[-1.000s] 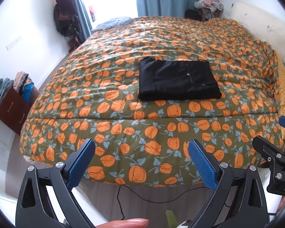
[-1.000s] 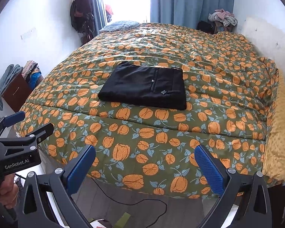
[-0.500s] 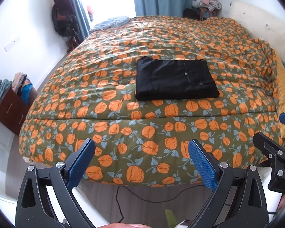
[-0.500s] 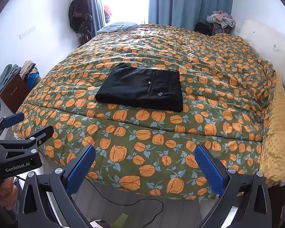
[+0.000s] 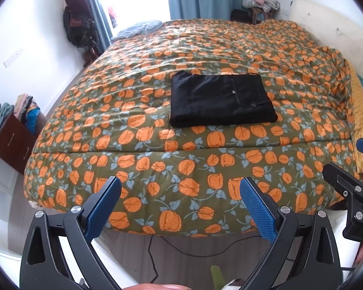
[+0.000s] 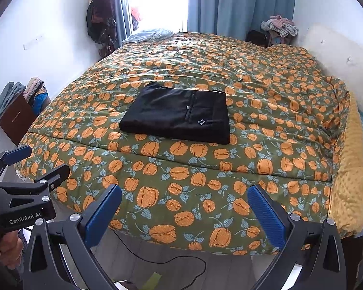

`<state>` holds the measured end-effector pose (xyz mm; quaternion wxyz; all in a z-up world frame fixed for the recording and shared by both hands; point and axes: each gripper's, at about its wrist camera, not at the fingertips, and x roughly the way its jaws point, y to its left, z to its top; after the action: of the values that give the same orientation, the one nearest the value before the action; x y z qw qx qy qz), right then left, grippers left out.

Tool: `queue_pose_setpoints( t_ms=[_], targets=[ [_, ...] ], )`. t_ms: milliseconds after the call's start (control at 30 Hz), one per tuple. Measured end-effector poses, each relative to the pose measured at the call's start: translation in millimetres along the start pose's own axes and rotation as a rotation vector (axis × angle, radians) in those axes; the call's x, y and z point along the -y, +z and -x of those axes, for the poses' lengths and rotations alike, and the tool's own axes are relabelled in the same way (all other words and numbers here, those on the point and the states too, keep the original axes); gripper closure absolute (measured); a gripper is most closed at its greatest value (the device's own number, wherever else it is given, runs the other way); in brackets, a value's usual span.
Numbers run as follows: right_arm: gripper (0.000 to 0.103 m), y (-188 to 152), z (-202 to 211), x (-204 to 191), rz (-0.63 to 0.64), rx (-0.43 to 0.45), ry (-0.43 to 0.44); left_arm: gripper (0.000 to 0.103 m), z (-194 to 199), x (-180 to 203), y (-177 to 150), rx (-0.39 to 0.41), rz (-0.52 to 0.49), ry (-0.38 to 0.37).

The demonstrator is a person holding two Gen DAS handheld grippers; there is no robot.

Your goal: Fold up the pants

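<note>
Black pants [image 5: 221, 100] were seen folded into a flat rectangle on the bed [image 5: 157, 159], lying on a green quilt printed with orange flowers. In the left wrist view they lay at about 12 o'clock from the left claw [image 5: 180, 207], well apart from it; in the right wrist view [image 6: 179, 114] they lay at about 12 o'clock from the right claw [image 6: 185, 211], slightly toward 11. A small button and a pale emblem were visible on the top layer.

Both claws were held off the near edge of the bed, spread wide, with nothing between their blue pads. The right claw was caught at 3 o'clock in the left view [image 5: 351, 166], and the left claw at 9 o'clock in the right view [image 6: 26, 162], gripped by a hand [image 6: 4, 251].

A dark cable [image 6: 167, 261] was seen on the floor below the bed. A brown drawer unit [image 5: 12, 142] draped with clothes stood at 9 o'clock by the wall.
</note>
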<state>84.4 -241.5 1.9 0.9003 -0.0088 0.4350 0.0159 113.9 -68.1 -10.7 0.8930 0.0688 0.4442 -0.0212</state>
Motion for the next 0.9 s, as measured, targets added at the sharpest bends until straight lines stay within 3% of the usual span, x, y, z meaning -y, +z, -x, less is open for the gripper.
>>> queue_pose_setpoints(
  t_ms=[400, 533, 700, 833, 900],
  targets=[
    [0.000, 3, 0, 1, -0.007, 0.002, -0.003, 0.001, -11, -6, 1, -0.025, 0.041, -0.041],
    [0.000, 4, 1, 5, -0.020, 0.008, -0.018, 0.000, -8, -15, 7, 0.032, 0.066, -0.058],
    [0.000, 5, 0, 6, -0.022, 0.005, -0.041, 0.000, -7, -14, 8, 0.018, 0.030, -0.030],
    [0.000, 6, 0, 5, -0.012, 0.008, -0.065, 0.001, -6, -7, 7, 0.022, -0.031, 0.041],
    [0.000, 6, 1, 5, -0.012, 0.012, -0.071, 0.001, -5, -6, 7, 0.025, -0.042, 0.030]
  ],
)
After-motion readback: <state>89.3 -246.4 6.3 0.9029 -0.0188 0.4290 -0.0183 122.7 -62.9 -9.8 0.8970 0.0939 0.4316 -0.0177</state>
